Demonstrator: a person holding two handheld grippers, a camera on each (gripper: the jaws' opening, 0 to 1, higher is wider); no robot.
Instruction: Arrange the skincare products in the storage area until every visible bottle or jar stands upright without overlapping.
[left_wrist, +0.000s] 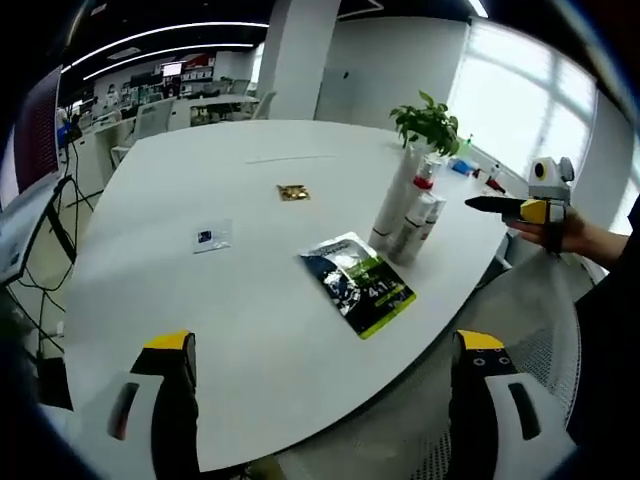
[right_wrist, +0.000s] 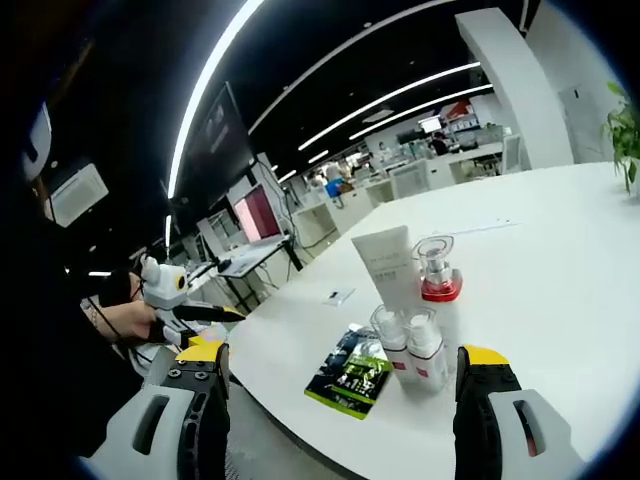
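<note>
Bottles (right_wrist: 415, 330) stand upright, clustered touching near table (left_wrist: 250, 300) edge, green sachet (right_wrist: 350, 375) flat just left. Right gripper (right_wrist: 340, 400) jaws spread, empty; left gripper (left_wrist: 320, 400) likewise, well back. Approach w/ right low, grab one small bottle (right_wrist: 425, 345), avoid toppling neighbours.

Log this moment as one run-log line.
left gripper: open, empty | right gripper: open, empty | bottles: upright, clustered by white tube | sachet: flat on table

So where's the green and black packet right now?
In the left gripper view the green and black packet lies flat on the white table, near the edge, just left of the upright skincare bottles. It appears beside them in the right gripper view too.
</note>
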